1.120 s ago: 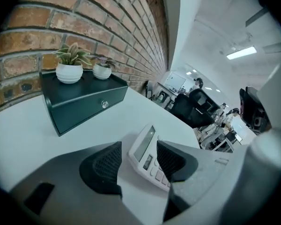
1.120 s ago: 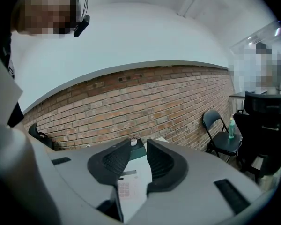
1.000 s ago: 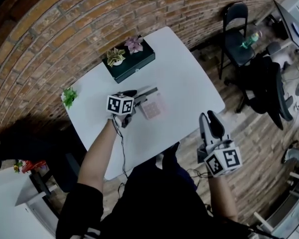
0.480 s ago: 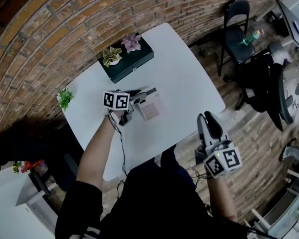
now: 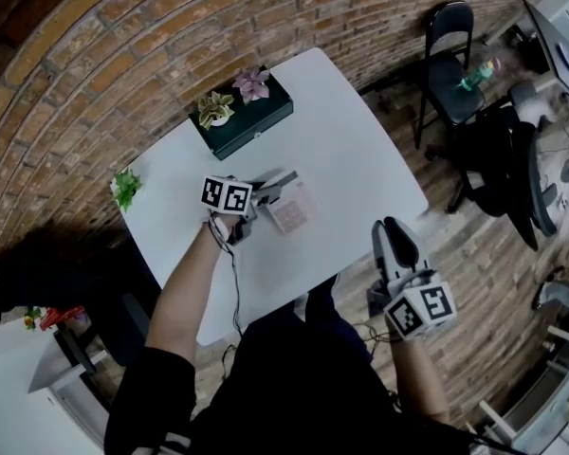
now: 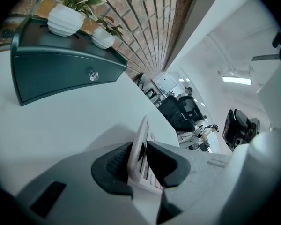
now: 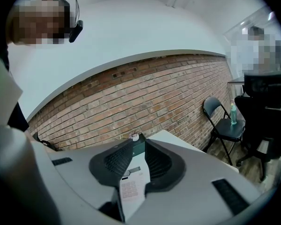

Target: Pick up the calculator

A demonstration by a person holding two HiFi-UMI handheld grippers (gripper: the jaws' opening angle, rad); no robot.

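Observation:
The pale pink-keyed calculator [image 5: 290, 207] is on the white table [image 5: 346, 150], near its middle. My left gripper [image 5: 266, 195] reaches it from the left. In the left gripper view the calculator [image 6: 140, 146] stands tilted on edge between the dark pads [image 6: 113, 168], which are closing and press on both its faces. My right gripper [image 5: 391, 239] hangs off the table's near right corner, apart from everything. Its jaws [image 7: 135, 161] are closing a little, with a gap and nothing between them. The calculator [image 7: 130, 189] shows far beyond them.
A dark green box [image 5: 251, 119] with two small potted plants [image 5: 218, 108] stands at the table's far edge by the brick wall. A small green plant [image 5: 125, 186] is at the left corner. A folding chair [image 5: 450, 64] and an office chair [image 5: 507, 169] stand on the right.
My left gripper's jaws have closed from wide open onto the calculator, which now sits tipped up between them. The right gripper has hardly moved.

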